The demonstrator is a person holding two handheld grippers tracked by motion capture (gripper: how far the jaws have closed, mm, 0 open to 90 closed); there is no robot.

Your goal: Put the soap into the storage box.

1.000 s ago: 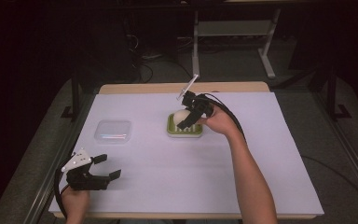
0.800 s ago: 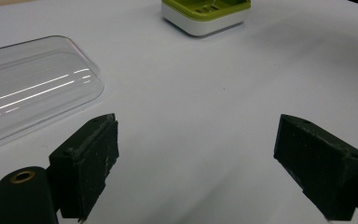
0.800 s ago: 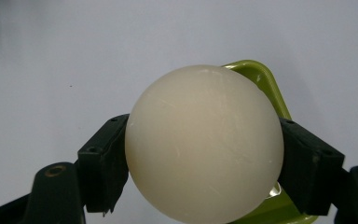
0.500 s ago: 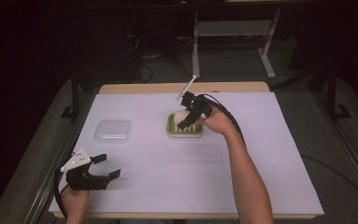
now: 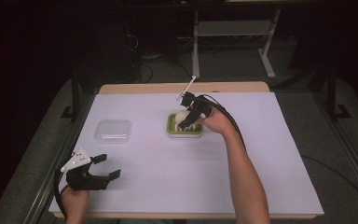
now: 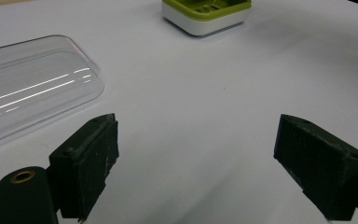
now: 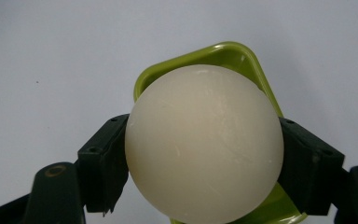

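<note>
A cream-white rounded soap (image 7: 204,144) is clamped between the jaws of my right gripper (image 7: 204,161), just above a green and white soap dish (image 7: 242,60). From the high view the right gripper (image 5: 189,117) holds the soap (image 5: 182,116) over the dish (image 5: 184,131) at the table's middle back. My left gripper (image 5: 103,166) rests open near the front left corner, nothing between its jaws. In the left gripper view the gripper (image 6: 196,158) points toward the dish (image 6: 206,14), far ahead.
A clear plastic lid (image 5: 113,131) lies flat on the white table cover (image 5: 168,177), left of the dish and ahead of my left gripper; it shows as the clear lid (image 6: 28,102) at left. The wooden table edge (image 5: 182,87) runs along the back.
The right gripper with the soap has shifted only slightly over the dish. The left gripper has stayed in place.
</note>
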